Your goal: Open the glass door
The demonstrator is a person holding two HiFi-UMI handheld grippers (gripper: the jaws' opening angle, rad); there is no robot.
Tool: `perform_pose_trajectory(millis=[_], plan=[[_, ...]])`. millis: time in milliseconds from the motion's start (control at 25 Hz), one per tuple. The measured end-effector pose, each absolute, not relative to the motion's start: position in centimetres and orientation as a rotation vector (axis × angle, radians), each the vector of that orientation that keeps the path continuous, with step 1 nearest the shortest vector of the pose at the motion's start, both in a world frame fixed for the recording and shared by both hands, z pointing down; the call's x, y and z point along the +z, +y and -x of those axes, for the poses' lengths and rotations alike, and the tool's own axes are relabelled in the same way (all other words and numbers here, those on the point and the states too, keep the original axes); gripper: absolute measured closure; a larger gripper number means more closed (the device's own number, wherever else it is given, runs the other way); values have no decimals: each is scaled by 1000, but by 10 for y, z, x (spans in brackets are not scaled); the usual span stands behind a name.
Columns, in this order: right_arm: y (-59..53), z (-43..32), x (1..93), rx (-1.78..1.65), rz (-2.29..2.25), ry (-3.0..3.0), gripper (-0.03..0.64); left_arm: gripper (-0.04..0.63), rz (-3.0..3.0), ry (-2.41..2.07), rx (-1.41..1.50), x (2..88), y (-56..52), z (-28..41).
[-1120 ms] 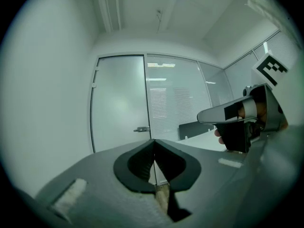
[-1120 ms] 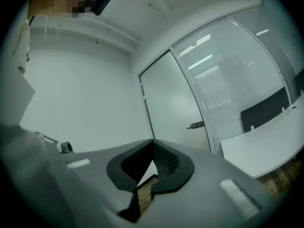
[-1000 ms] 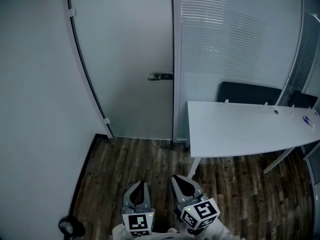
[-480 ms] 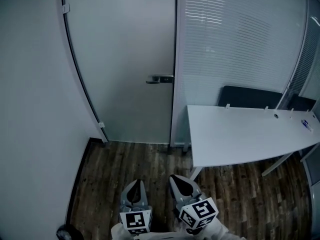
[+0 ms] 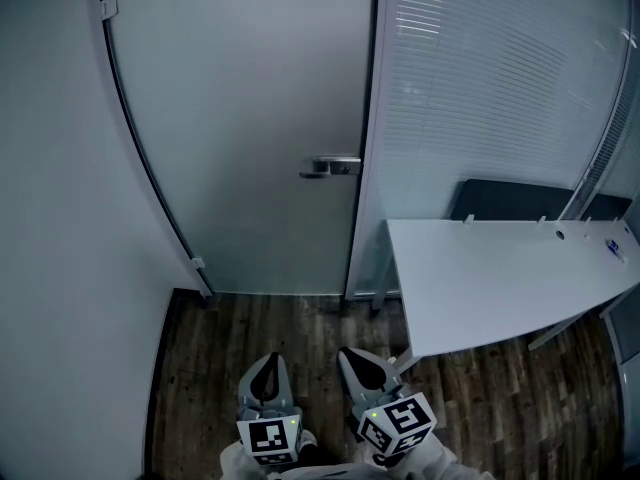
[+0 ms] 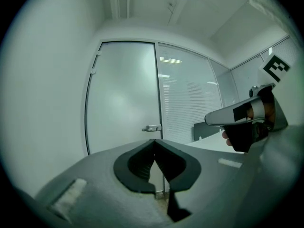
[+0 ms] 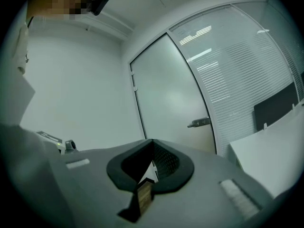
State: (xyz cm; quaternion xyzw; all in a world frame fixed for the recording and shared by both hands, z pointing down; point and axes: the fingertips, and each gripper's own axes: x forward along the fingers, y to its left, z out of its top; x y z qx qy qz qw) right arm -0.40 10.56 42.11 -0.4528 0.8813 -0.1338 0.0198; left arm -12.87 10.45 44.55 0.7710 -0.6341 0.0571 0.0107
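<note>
The glass door [image 5: 250, 138] is frosted and stands directly ahead, closed, with its right edge meeting the upright frame post [image 5: 366, 138]. The lever handle [image 5: 331, 166] sits at that right edge, level and pointing left. Two hinge fittings [image 5: 198, 264] mark the left edge, which abuts the plain left wall [image 5: 60, 228].

Right of the post is a glazed partition with slatted blinds [image 5: 500, 78]. In front of it is a white table [image 5: 500, 278], its left edge near the post and its near corner close to the right gripper. A dark panel [image 5: 520, 200] rises behind the table; it may be a chair back, but the view is too dim to tell.

The wood-plank floor [image 5: 250, 318] between the wall and the table leaves an open lane to the door.

The left gripper [image 5: 268, 362] and right gripper [image 5: 362, 358] are low in the head view, side by side, aimed at the door and well apart from it. Both have their jaw tips together and hold nothing.
</note>
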Motion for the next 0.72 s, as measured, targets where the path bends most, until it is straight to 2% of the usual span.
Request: perform_pose_trajectory(millis=[440, 720], plan=[[24, 47, 420, -387, 1577, 2643, 612, 594, -2479, -1879, 176, 449, 19, 184], [-1, 28, 433, -418, 1701, 2601, 612, 594, -2521, -1767, 178, 464, -16, 167]])
